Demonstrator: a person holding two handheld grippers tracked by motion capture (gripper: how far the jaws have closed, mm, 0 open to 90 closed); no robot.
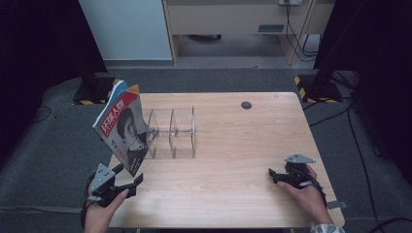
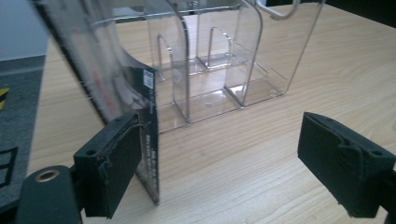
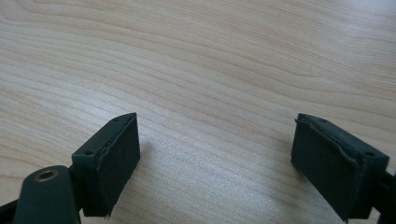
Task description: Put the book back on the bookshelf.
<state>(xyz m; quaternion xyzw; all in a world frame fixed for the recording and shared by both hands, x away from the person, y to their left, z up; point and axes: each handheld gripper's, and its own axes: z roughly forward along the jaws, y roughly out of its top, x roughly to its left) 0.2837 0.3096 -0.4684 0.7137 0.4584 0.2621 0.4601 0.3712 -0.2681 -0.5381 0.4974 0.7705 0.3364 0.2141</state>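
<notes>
Left gripper view: red-covered magazine (image 2: 116, 84) blurred, top cut off by frame edge; clear acrylic divider rack (image 2: 224, 60) cropped at top. High view: magazine cover hides rack's left compartment; small cover print too small to read.

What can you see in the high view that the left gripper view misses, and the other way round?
The high view alone gives the magazine's cover, red banner and all, as it leans tilted against the clear rack. It also gives the right gripper, jaws open over bare wood, and the floor around the table.

The left gripper view alone gives the close-up: the magazine's lower edge by one black pad of the left gripper, with the other pad far off, so the jaws stand open.

Both give the magazine, the rack's dividers and the wooden tabletop.
</notes>
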